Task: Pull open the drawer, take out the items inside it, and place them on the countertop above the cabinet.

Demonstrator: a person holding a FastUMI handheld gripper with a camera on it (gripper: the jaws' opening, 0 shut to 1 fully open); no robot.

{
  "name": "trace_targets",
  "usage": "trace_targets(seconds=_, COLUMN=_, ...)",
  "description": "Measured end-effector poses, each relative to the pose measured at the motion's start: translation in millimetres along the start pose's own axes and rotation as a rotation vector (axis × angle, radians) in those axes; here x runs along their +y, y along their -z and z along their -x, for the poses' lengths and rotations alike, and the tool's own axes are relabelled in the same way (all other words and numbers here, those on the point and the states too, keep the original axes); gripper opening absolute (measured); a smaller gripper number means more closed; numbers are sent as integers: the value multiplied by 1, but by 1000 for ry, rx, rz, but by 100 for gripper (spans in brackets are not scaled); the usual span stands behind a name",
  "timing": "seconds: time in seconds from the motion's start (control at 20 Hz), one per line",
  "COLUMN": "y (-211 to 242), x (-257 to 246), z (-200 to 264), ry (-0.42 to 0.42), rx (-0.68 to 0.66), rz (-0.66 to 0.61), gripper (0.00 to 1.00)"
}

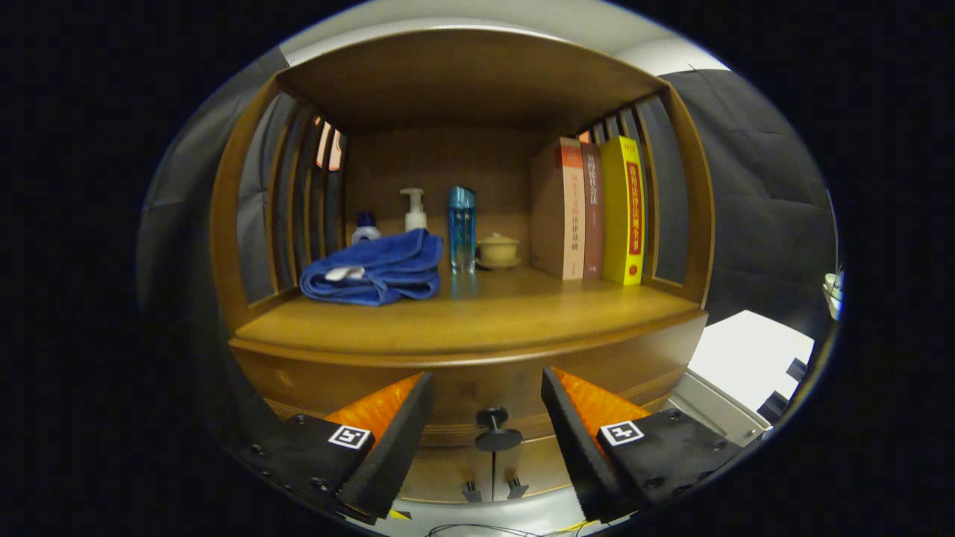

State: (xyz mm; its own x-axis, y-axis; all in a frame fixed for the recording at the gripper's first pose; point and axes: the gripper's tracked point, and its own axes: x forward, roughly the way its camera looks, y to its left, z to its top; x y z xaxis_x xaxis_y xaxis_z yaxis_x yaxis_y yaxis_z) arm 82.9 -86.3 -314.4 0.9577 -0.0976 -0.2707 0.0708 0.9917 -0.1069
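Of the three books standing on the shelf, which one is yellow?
The yellow book, outermost by the slatted side; the others are tan and dark red. The gripper is open before the drawer knob.

Drawer shut, wooden front flush with cabinet; black round knob at centre. Countertop directly above.

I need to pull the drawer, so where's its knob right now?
In the gripper view the black drawer knob sits on the cabinet front below the countertop, just ahead of the open gripper, centred between its two fingers and untouched.
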Motion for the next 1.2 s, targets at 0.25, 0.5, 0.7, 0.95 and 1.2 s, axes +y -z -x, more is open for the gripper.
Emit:
trace_targets(seconds=0.25, y=43, x=-9, z=-17, ry=11, rx=96, rz=-24, gripper=82)
trace_targets(seconds=0.5, y=64, x=-12, z=-22, ry=27, rx=155, rz=-73, gripper=71)
trace_targets(seconds=0.7, y=67, x=-7, z=-21, ry=9, rx=179, rz=-38, gripper=55)
trace_targets(seconds=0.95, y=69, x=-5, z=-11, ry=-17, rx=192, rz=12, gripper=48)
trace_targets(seconds=1.2, y=70, x=-8, z=14, ry=-24, rx=186, rz=20, gripper=44)
